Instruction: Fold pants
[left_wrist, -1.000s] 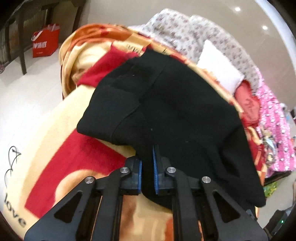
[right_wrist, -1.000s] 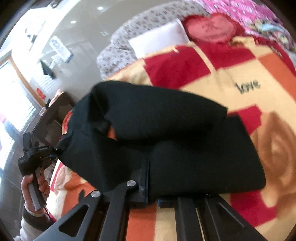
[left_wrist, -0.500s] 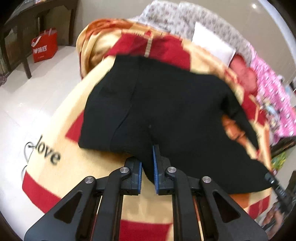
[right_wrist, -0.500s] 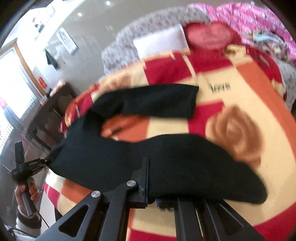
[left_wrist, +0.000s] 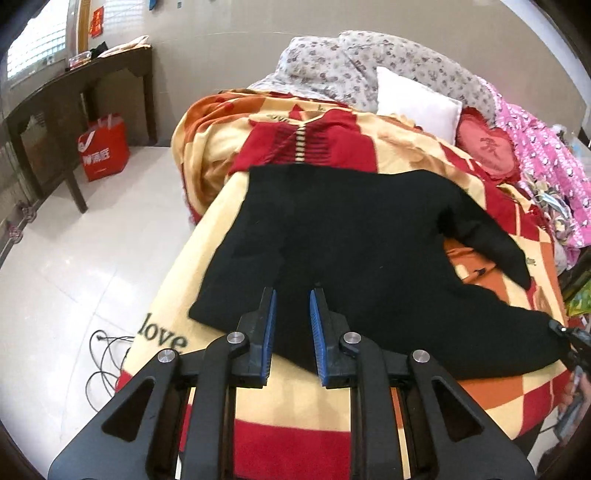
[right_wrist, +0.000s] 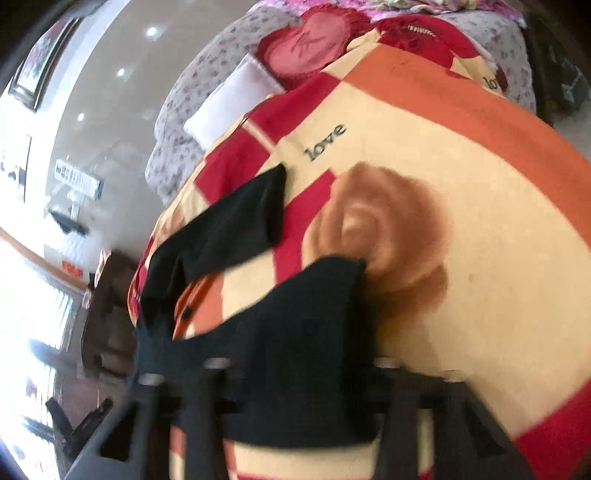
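Observation:
Black pants lie spread flat on a red, cream and orange blanket, waist end near me, two legs running off to the right. My left gripper is open over the near waist edge, its blue pads apart and holding nothing. The right wrist view is blurred: the pants drape over my right gripper, whose fingertips are hidden under the cloth. The other leg lies farther off. The right gripper also shows in the left wrist view at the leg end.
The bed holds a white pillow, a red heart cushion, a floral quilt and pink bedding. A dark wooden table and a red bag stand on the white floor at the left. Cables lie by the bed.
The lifted, bunched pants have been laid out flat on the blanket. My left gripper has opened and let go of the waist. The right gripper has swung down low at the leg end.

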